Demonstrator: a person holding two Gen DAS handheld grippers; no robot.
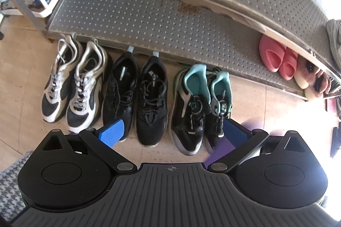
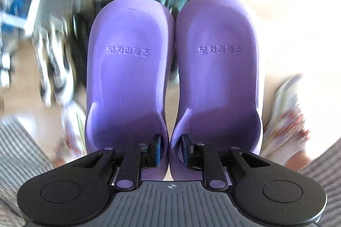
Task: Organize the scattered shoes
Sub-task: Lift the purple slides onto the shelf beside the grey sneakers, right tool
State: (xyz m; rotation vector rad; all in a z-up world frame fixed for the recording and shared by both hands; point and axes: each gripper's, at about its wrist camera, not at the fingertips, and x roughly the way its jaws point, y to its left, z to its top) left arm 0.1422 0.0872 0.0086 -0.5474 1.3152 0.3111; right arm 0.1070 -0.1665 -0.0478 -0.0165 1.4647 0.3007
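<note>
This looks like the entry area of a home, the spot where a household keeps its footwear. A low shoe rack (image 1: 162, 20) with grey perforated shelves and worn, chipped board edges stands on a beige tiled floor (image 1: 19, 69). Three pairs of everyday sneakers sit in a row on the floor just in front of it: a white and black pair (image 1: 72, 80), an all-black pair (image 1: 136, 97) and a black pair with teal lining (image 1: 200, 107). On the lower shelf are pink slides (image 1: 279, 58) and, beside them, fuzzy slippers (image 1: 311, 77). A pair of purple house slippers (image 2: 172, 77) carries Korean lettering moulded into the footbeds.
</note>
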